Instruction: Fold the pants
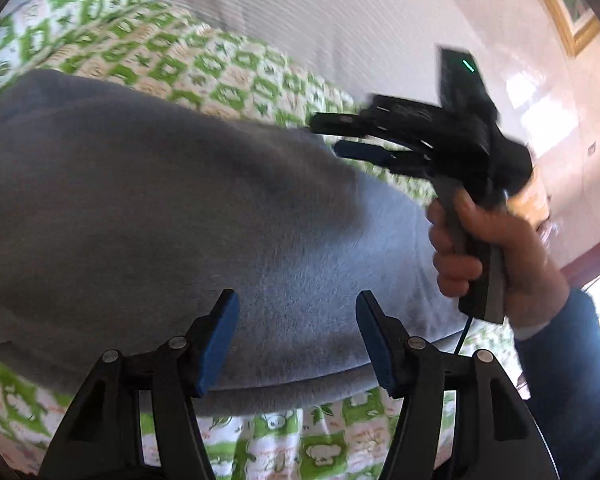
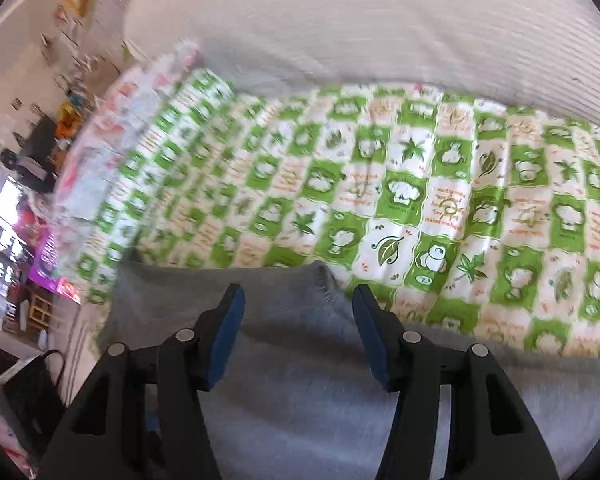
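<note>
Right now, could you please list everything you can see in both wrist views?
pants: one, grey, lying flat on the bedsheet, under both grippers.
bedsheet: one, green and white checks with cartoon prints, covering the bed.
headboard: one, pale ribbed, behind the bedsheet.
picture frame: one, gold, on the wall, top right in the left wrist view.
shelves: cluttered, blurred, far left in the right wrist view.
left gripper: one, black with blue pads, open above the pants.
right gripper: one, black with blue pads, open above the pants.
hand: one, dark blue sleeve, gripping the right gripper's handle.
</note>
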